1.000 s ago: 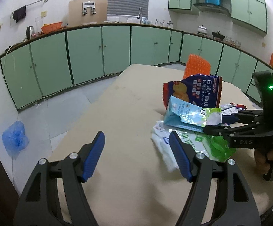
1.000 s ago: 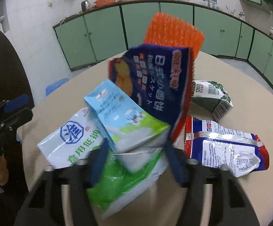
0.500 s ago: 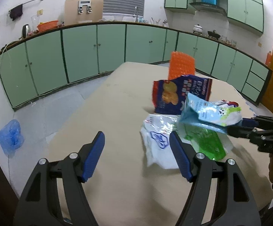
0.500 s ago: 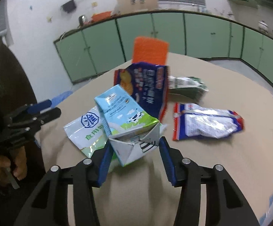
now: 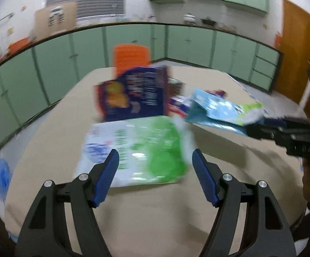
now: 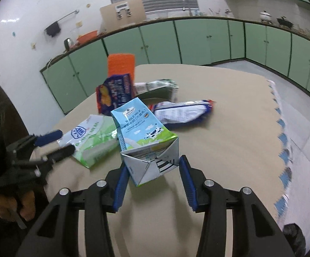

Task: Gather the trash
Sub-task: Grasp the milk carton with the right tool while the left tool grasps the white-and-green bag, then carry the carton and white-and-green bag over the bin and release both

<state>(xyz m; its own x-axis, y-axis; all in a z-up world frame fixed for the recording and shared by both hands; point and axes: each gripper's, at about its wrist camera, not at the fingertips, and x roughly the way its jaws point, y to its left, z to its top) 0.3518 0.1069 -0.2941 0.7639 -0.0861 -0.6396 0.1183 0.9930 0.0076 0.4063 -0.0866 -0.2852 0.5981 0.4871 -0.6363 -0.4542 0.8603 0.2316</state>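
Between the blue pads of the right gripper (image 6: 152, 176) sits the light-blue whole-milk carton (image 6: 145, 138), folded grey base toward the camera, clamped and lifted off the tan tabletop (image 6: 230, 132). Those jaws have just been closing, with the carton between them.

Ahead of that gripper and past the carton lies a white and blue crinkled snack wrapper (image 6: 181, 112), flat on the table. Farther out, a dark green and white flattened carton (image 6: 157, 86). To the left of it stands a dark blue biscuit bag with an orange picture (image 6: 114, 95), and behind that an upright orange mesh sheet (image 6: 120, 64).

Over on the left side, the left gripper (image 5: 155, 167) hangs wide apart with nothing in its grasp. Right in front of its fingers, just beyond the tips, lies a white and green plastic pouch (image 5: 140, 150), flat on the table. It is blurred, so I cannot tell whether the tips touch it. From the right wrist view that gripper shows at the pouch's near-left edge (image 6: 54, 143), a hand (image 6: 11, 207) gripping its handle below.

Beyond the pouch, from the left gripper, the blue bag stands upright, with the held milk carton off to the right.
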